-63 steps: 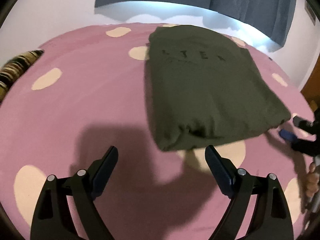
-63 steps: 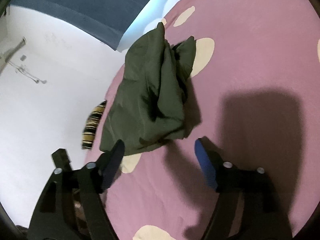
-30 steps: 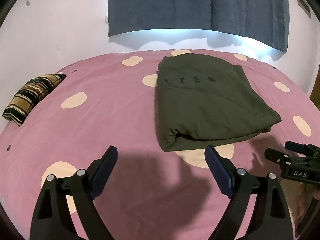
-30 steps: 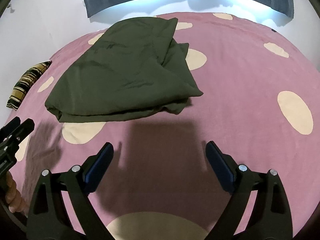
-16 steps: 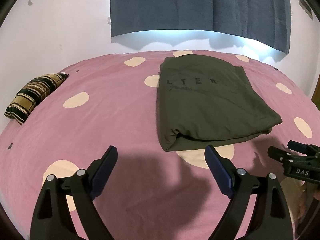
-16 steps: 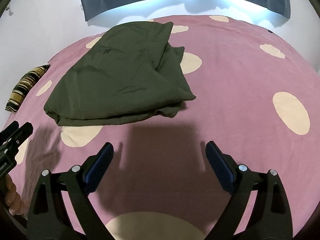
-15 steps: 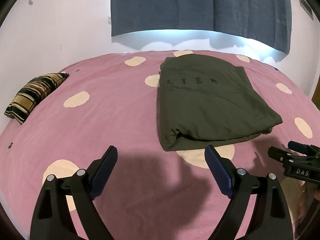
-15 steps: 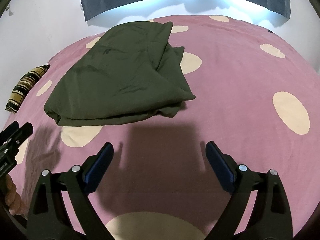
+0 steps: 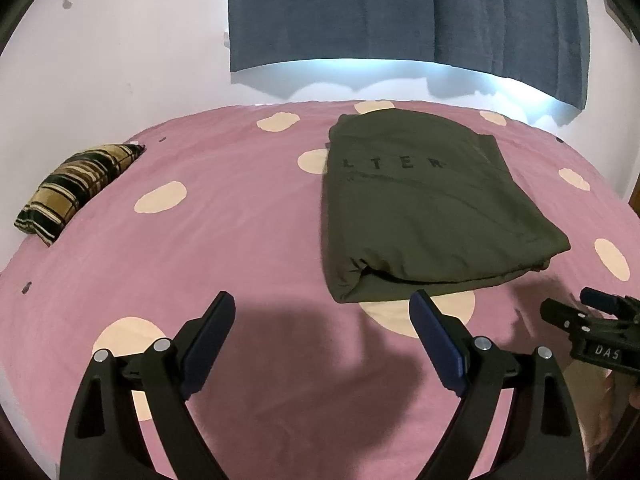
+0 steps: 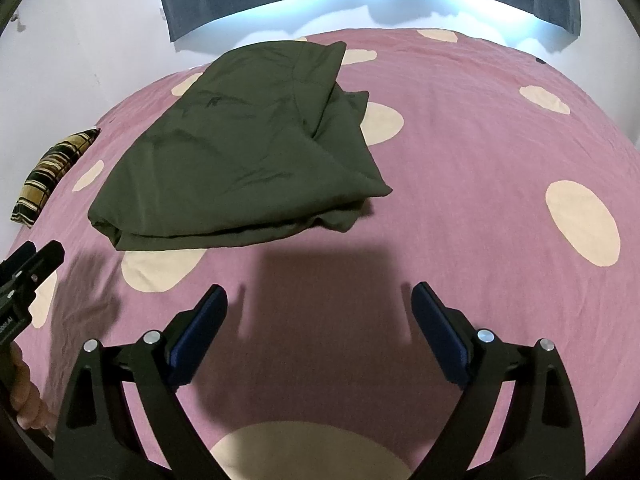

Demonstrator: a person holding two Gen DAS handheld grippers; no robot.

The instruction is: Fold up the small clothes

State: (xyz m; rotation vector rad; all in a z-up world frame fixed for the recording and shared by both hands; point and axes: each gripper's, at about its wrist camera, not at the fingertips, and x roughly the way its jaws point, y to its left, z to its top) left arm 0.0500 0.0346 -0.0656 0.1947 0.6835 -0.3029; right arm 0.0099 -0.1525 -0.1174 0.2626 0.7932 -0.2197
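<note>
Olive folded garment [image 9: 424, 204] unmoved on pink bedspread [image 9: 224, 236] | left tool [image 9: 322, 320], right tool [image 10: 320, 312] both apart, unchanged

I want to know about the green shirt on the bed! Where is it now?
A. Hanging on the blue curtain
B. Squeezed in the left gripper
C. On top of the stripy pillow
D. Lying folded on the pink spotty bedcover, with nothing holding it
D: the green shirt lies folded on the bedcover, clear of both open grippers.

Blk left gripper [image 9: 322, 314] w/ blue jaws, silver screws.
</note>
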